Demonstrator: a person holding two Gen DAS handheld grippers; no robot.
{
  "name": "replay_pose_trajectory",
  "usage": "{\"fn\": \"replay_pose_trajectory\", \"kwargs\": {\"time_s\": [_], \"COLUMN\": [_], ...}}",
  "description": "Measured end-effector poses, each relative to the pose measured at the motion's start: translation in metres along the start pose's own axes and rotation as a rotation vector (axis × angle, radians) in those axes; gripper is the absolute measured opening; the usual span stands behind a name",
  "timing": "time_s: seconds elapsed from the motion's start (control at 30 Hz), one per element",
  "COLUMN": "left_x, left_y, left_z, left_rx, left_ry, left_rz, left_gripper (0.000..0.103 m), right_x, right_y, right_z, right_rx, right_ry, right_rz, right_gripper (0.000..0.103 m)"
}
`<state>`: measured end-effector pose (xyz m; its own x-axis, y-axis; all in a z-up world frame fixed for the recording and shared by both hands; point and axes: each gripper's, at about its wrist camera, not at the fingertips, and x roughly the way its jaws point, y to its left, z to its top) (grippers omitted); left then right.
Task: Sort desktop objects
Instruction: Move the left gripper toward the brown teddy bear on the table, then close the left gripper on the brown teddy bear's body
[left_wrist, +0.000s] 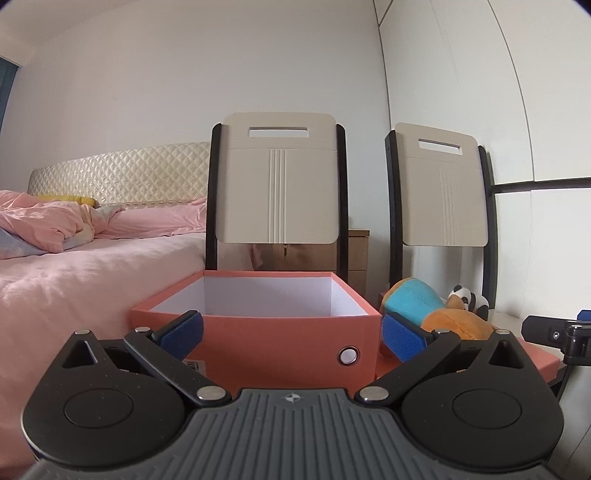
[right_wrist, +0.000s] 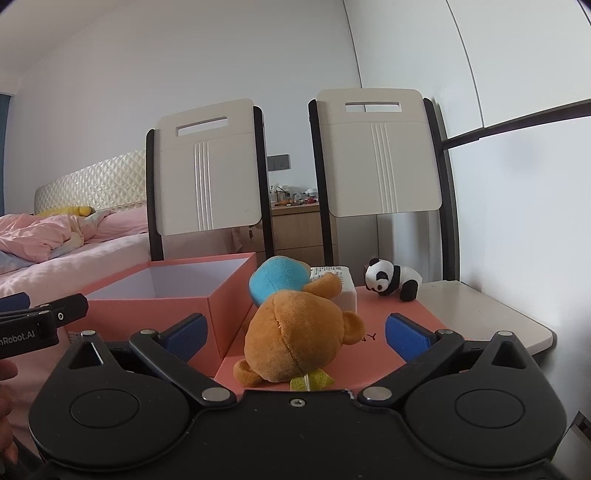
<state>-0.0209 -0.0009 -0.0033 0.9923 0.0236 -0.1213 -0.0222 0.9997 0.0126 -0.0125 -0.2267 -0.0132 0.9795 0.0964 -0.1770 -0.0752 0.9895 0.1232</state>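
Left gripper (left_wrist: 291, 334) spread wide, empty, its pads flanking the near wall of the box (left_wrist: 280, 343). Right gripper (right_wrist: 297, 338) equally wide, holding nothing, bear (right_wrist: 295, 343) lying between its fingers.

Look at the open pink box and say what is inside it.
The pink box shows only bare white inner walls and part of a white floor; no object is visible inside. Its near wall hides the front part of the floor in both views, so something low there could go unseen.

The black body of the left gripper (right_wrist: 26, 328), left of the right gripper's blue fingers (right_wrist: 188, 334), reads "nRobot.AI". Between those fingers, the flat pink cardboard lid (right_wrist: 402, 314) shows "NY".
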Motion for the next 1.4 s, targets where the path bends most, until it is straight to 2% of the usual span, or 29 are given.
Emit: {"fn": "replay_pose_trajectory", "kwargs": {"time_s": [0.37,0.53,0.7,0.97,1.07,1.4], "left_x": [-0.016,-0.02,-0.014,0.015,0.032,0.077], "left_y": [-0.009,-0.021,-0.029,-0.039,-0.052,-0.102], "left_z": [-0.009,-0.02,-0.032,-0.044,-0.043,-0.046], "left_rx": [-0.028,-0.002,-0.02,-0.094,-0.079,-0.021], "left_ry": [0.019,0.029,0.06,0.099,0.1,0.093], "left_rz": [0.012,0.024,-0.039,-0.119,-0.091,-0.213], "left_gripper": [0.103,0.103,0.103,0.103,0.103,0.103], "right_x": [-0.009,-0.017,-0.028,-0.033,-0.03,-0.024], "right_y": [-0.006,-0.014,-0.02,-0.047,-0.05,-0.059], "right_z": [-0.001,0.001,0.001,0.001,0.001,0.001], "right_rx": [-0.019,0.0,-0.011,0.061,0.064,0.1], "right_ry": [0.01,-0.006,-0.03,-0.046,-0.04,-0.013], "right_rz": [0.011,0.014,0.009,-0.02,-0.029,-0.03], "right_gripper": [0.102,0.102,0.102,0.102,0.102,0.102]}}
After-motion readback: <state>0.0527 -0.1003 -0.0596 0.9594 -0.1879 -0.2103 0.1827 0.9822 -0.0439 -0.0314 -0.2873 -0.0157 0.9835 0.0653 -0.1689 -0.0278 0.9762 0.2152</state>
